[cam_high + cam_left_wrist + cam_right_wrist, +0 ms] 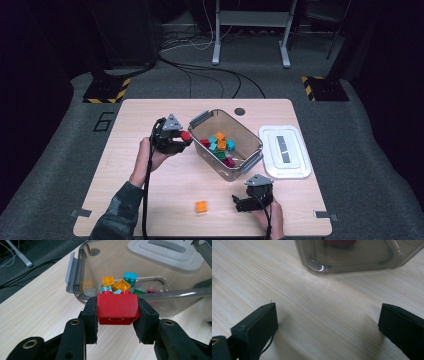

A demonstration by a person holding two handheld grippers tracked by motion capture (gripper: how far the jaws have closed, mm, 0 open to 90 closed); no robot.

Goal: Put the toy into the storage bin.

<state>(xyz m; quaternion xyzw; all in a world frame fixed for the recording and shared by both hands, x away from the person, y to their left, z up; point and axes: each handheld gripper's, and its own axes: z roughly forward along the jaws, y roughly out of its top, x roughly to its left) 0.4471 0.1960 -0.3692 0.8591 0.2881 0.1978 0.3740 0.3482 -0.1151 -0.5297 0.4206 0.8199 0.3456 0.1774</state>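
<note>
- Red brick (117, 308) sits clamped between the left gripper (117, 315) pads, studs up, raised just outside the clear bin (82, 287) rim, likely to be dropped in among the other bricks.
- Right gripper (325, 322) rests wide open and empty over the table (317, 302), near the orange brick (201, 206).
</note>
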